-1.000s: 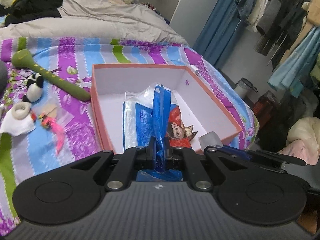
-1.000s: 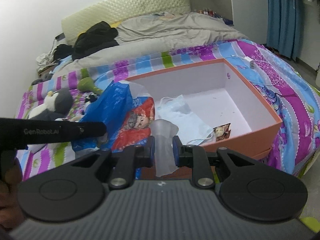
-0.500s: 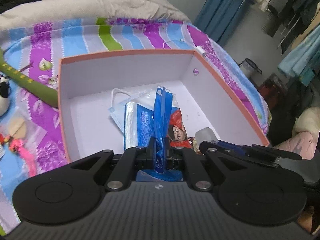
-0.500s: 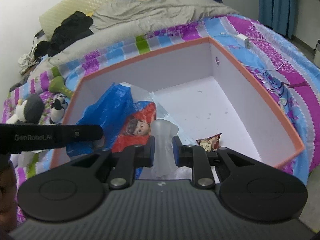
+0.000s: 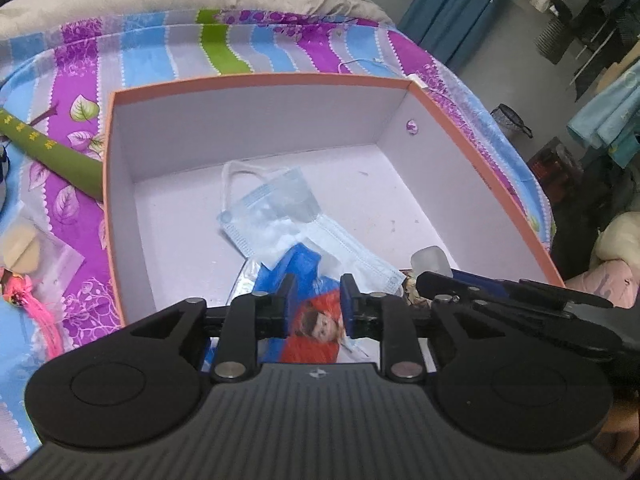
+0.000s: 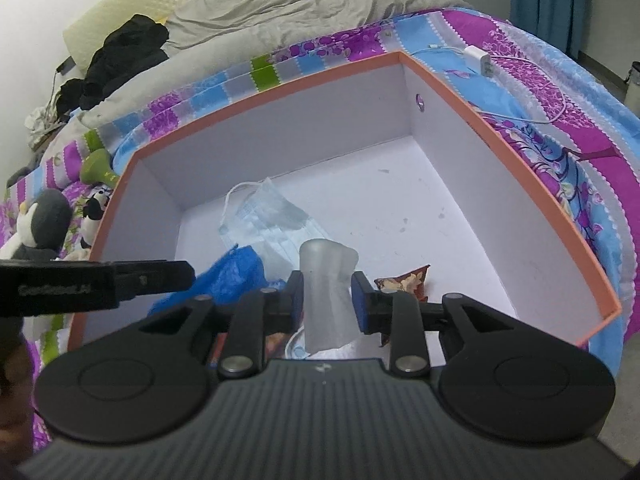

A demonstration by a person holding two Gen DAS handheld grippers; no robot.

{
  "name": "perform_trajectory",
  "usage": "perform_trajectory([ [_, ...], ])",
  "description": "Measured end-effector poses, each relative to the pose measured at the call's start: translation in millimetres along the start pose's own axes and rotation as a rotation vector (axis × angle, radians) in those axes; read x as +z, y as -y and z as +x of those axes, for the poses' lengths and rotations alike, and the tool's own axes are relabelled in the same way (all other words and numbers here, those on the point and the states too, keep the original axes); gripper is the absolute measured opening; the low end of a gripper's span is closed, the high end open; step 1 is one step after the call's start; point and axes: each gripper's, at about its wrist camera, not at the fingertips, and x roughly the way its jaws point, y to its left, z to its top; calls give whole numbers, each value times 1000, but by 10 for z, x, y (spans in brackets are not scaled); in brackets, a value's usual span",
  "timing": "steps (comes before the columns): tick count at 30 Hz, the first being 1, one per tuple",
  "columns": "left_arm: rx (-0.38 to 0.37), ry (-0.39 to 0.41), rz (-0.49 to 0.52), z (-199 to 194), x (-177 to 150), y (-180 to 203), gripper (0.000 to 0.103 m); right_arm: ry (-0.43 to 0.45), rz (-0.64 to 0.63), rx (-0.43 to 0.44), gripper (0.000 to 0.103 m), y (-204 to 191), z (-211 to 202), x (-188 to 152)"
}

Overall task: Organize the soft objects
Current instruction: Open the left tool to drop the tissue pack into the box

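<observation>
An orange box with a white inside (image 5: 256, 80) (image 6: 260, 88) lies on the striped bedspread. In it lie a pale blue face mask (image 5: 276, 208) (image 6: 264, 216) and a blue plastic bag with a red cartoon print (image 5: 316, 320) (image 6: 236, 276). My left gripper (image 5: 317, 296) is open over the bag, which lies loose below it. My right gripper (image 6: 326, 292) is shut on a frosted translucent plastic flap (image 6: 326, 280) of the bag, low in the box. A small brown printed packet (image 6: 404, 282) lies by its right finger.
A green plush stick (image 5: 52, 152) and a pink tassel toy (image 5: 36, 312) lie left of the box. A penguin plush (image 6: 40, 224) and a panda plush (image 6: 94, 210) sit further left. A white charger and cable (image 6: 484, 60) lie behind the box. Clothes hang at right.
My left gripper has opened and let go of the blue bag, which has dropped into the box. Both grippers have moved forward and down over the box.
</observation>
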Motion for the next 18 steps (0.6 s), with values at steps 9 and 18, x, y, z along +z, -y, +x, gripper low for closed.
perform_trajectory([
  [9,8,53,26,-543,-212,142,28,44,-7,29,30,-165,-399,-106],
  [18,16,128,47,-1290,-664,267,28,119,-62,48,30,-405,-993,-326],
])
